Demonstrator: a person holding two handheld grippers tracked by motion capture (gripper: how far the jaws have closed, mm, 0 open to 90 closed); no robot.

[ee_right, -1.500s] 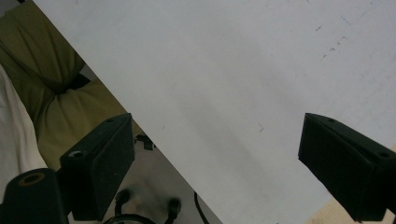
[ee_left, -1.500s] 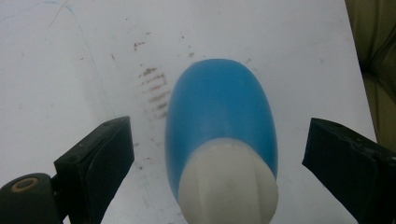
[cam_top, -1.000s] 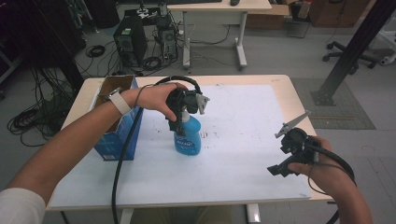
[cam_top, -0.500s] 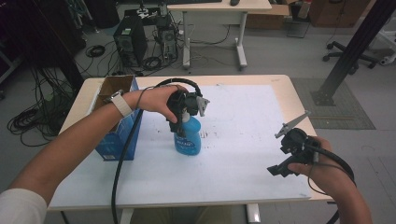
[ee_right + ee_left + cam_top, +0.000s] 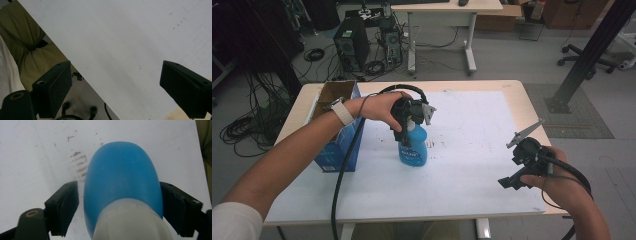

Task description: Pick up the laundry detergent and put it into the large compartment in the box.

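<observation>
Grasping the blue bottle point(image 5: 413, 148) from above, we bring the left gripper point(image 5: 411, 116) down over its white neck, mid-table on the white sheet point(image 5: 472, 165), just beside the blue carton point(image 5: 337, 145). The jaws have just been closing with the bottle between them; in the left gripper view one pad point(image 5: 175, 207) meets the blue shoulder point(image 5: 122, 177) while a sliver of gap remains at the other, so they are not yet clamped. We judge a sound grip needs both pads seated squarely before lifting, lest the rounded shoulder slip. Our right gripper point(image 5: 526, 162) waits spread and empty near the table's right edge.
</observation>
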